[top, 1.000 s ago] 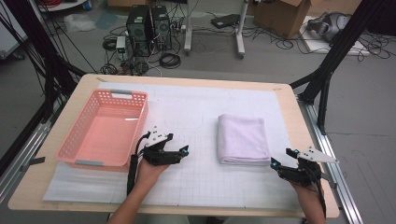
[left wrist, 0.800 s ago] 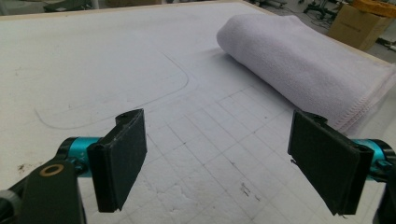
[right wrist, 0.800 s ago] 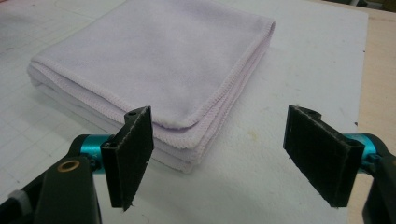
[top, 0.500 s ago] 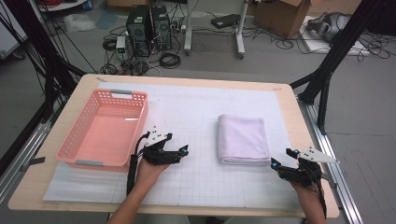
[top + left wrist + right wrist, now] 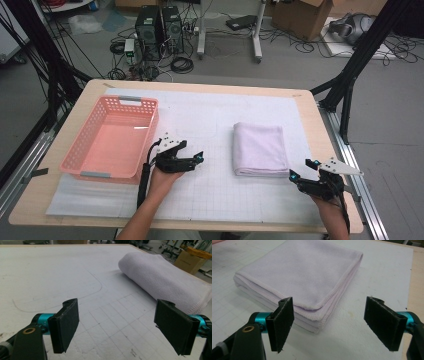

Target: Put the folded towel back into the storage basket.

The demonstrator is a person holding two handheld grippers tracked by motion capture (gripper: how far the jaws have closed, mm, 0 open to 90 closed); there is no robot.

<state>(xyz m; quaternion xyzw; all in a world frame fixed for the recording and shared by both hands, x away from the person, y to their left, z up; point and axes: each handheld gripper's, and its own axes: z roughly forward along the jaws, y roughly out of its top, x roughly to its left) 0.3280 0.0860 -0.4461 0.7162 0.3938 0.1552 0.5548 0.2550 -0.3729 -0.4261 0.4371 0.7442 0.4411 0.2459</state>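
Right hand-held gripper (image 5: pixel 302 169): jaws spread wide, nothing between them, poised just off the near right corner of the folded towel (image 5: pixel 258 148). Left hand-held gripper (image 5: pixel 196 159): jaws likewise wide and empty, resting to the left of the towel with a strip of bare mat between, pointing toward its left edge. The towel lies flat on the white gridded mat (image 5: pixel 210 115) covering the desk (image 5: pixel 305 100), its long axis running away from the person; the rolled fold faces left, the stacked loose hems face the near and right sides. In my judgement the right hand-held gripper is the nearer of the two, and any pick-up turns on that near right corner lying just ahead of its jaws. The right gripper view shows the layered hems at the corner (image 5: pixel 319 315) between the spread jaws, a detail too fine from above. The left gripper view shows the rounded fold (image 5: pixel 160 277) ahead and to the right. The high view alone places the pink basket (image 5: pixel 112 137), left of the towel beyond the left hand-held gripper.
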